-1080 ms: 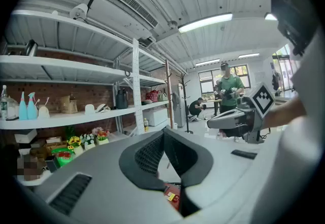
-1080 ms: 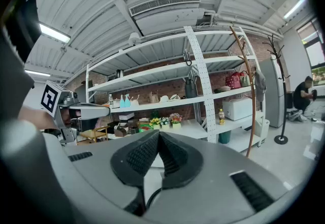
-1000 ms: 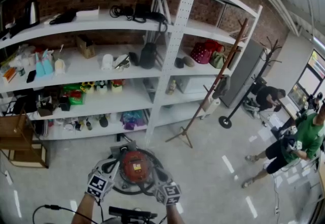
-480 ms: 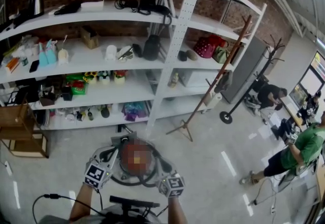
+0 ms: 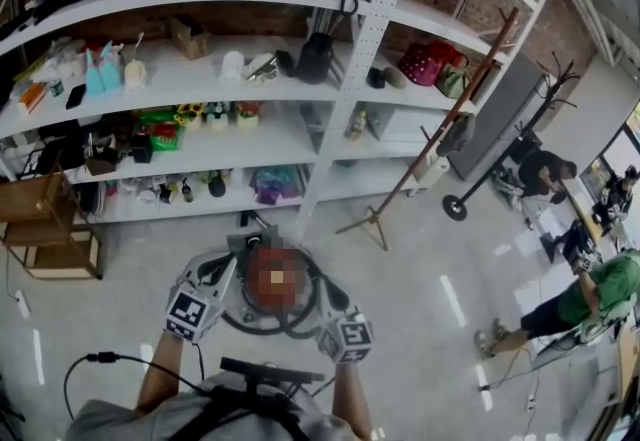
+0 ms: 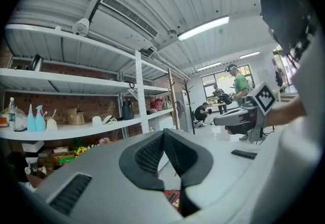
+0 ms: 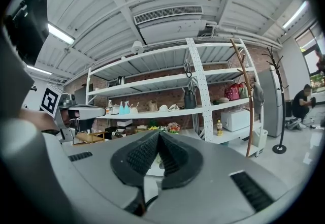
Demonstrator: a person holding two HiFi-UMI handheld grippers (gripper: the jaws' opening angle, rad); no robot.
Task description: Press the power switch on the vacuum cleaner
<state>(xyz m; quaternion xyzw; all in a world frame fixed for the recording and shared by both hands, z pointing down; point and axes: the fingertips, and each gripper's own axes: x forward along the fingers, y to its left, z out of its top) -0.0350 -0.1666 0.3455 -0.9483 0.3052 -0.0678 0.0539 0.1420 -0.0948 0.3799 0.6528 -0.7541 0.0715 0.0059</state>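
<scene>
The vacuum cleaner [image 5: 268, 291] is a round canister with a red top, a black hose ring and a grey base, standing on the floor in front of the shelves; a mosaic patch covers much of its top. My left gripper [image 5: 222, 275] hovers at its left edge and my right gripper [image 5: 322, 301] at its lower right edge. In the left gripper view the left gripper [image 6: 163, 133] has its pads together, with a sliver of the red top [image 6: 171, 197] below them. The right gripper [image 7: 158, 135] is likewise shut on nothing. I cannot make out the power switch.
A tall white shelving unit [image 5: 372, 49] full of small items stands behind the vacuum cleaner. A wooden coat stand [image 5: 430, 144] leans at its right, a wooden crate [image 5: 40, 229] sits at the left. A black cable [image 5: 95, 361] loops on the floor. People [image 5: 590, 299] are at the far right.
The head view has tilted so the shelves sit higher and closer. Both grippers stay beside the vacuum cleaner; the right one has drifted slightly right and down.
</scene>
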